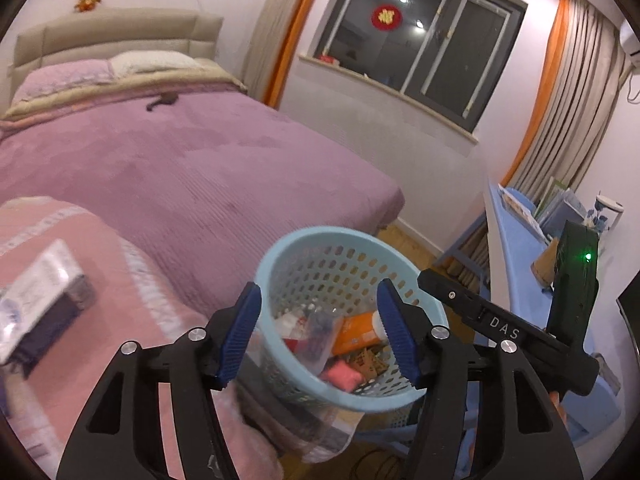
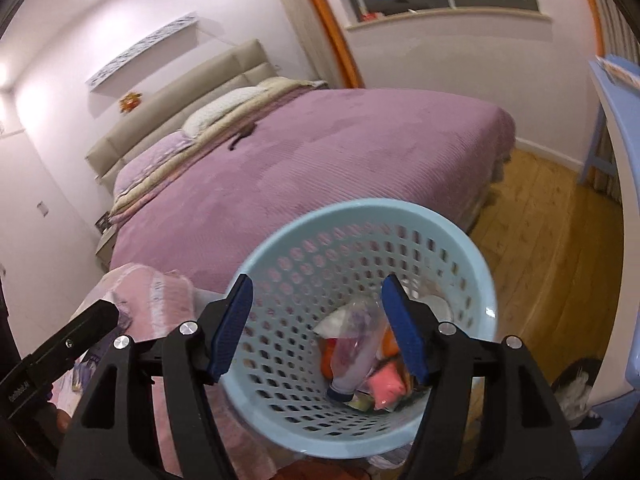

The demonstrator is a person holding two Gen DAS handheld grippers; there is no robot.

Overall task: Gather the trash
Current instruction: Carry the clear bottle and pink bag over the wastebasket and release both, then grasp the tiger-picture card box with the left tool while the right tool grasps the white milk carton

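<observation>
Both pairs of tongs are hanging over the basket (image 1: 344,320) at the foot of the bed (image 1: 192,168), and both are gaping wide with nothing between their blue pads. The left tongs (image 1: 320,332) are looking down into the pale blue basket from the side of the pink quilt (image 1: 80,280), and a white and dark packet (image 1: 44,300) is lying on that quilt well off to the left. The right tongs (image 2: 316,328) are sitting straight above the basket's (image 2: 360,320) mouth, with their black body showing at the right of the left view. Down in the basket the trash is piling up: a clear bottle (image 2: 354,356) is lying neck down with its blue cap at the bottom, a pink bag (image 2: 386,388) is resting just beside it, and an orange pack (image 1: 356,332) is leaning against the wall; the smaller scraps are too blurred to name. The basket itself is standing between the bed's corner and the blue desk (image 1: 516,240), above the wooden floor (image 2: 540,220). Across the purple bed a small dark thing (image 1: 162,102) is lying near the pillows (image 1: 152,62), and beyond it the dark window (image 1: 416,40) is showing a red ornament on the glass.
</observation>
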